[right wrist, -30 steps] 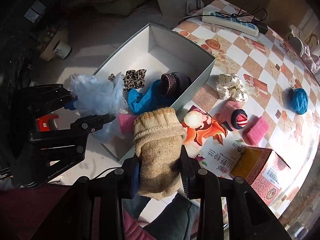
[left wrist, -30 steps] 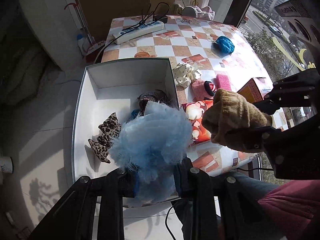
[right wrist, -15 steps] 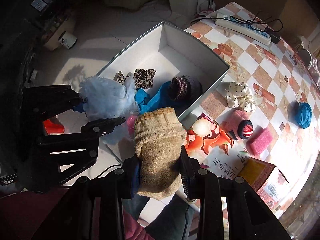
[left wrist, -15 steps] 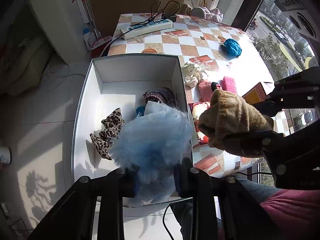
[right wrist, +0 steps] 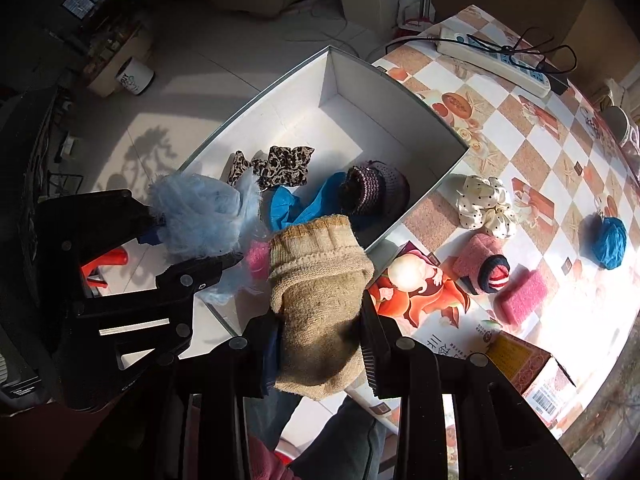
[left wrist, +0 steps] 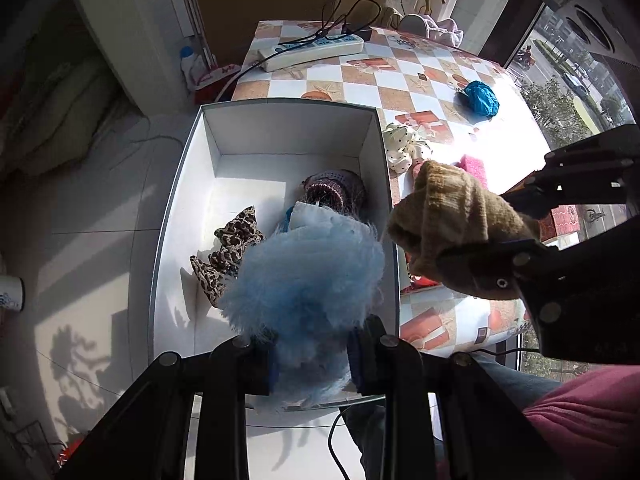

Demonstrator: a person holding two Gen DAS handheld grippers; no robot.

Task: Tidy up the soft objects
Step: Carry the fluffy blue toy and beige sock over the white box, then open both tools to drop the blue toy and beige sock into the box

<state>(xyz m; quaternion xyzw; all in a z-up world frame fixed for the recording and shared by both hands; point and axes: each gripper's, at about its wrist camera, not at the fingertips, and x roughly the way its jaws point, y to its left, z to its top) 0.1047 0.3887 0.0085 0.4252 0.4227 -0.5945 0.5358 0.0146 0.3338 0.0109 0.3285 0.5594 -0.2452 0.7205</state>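
Note:
My left gripper point(left wrist: 312, 360) is shut on a fluffy light-blue puff point(left wrist: 304, 280), held above the near end of the white box point(left wrist: 288, 114); it also shows in the right wrist view point(right wrist: 200, 216). My right gripper point(right wrist: 320, 344) is shut on a tan knitted sock point(right wrist: 320, 288), held over the box's near right rim; it also shows in the left wrist view point(left wrist: 452, 224). In the box lie a leopard scrunchie point(right wrist: 276, 166), a blue cloth point(right wrist: 304, 204) and a purple knit hat point(right wrist: 372, 192).
On the checkered table point(right wrist: 500, 128) lie a polka-dot scrunchie point(right wrist: 484, 204), a pink sock with a dark cuff point(right wrist: 480, 262), a pink sponge point(right wrist: 520, 296), a blue yarn ball point(right wrist: 608, 242), a picture card point(right wrist: 420, 292), an orange carton point(right wrist: 528, 368) and a power strip point(right wrist: 492, 60).
Both grippers have moved forward and left with their loads, over the box. The puff and sock now hang above the box's near end.

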